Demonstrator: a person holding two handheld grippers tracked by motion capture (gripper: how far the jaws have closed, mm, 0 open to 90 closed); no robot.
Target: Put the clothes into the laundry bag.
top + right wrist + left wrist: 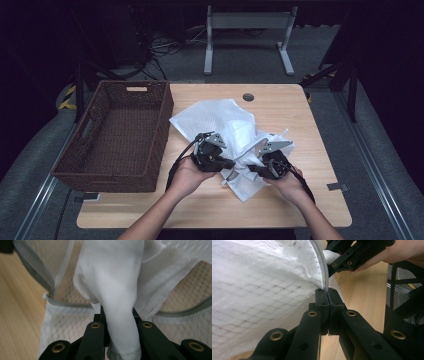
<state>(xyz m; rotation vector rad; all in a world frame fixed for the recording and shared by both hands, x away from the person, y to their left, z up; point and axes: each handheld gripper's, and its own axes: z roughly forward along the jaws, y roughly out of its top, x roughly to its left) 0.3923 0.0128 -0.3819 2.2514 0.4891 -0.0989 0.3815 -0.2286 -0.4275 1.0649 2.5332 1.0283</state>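
The white mesh laundry bag with a grey zip edge [220, 120] lies mid-bench, soft and light, best gripped at its hem. The left gripper [328, 296] is clamped on that edge. The right gripper [117, 315] pinches a limp white cloth [112, 285] at the bag's mouth. Both hands angle inward, beside the brown wicker basket [115, 135].

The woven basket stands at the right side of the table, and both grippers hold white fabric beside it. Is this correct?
Not quite: the high view shows the woven basket at the table's left side. The left gripper and right gripper do hold white fabric beside it.
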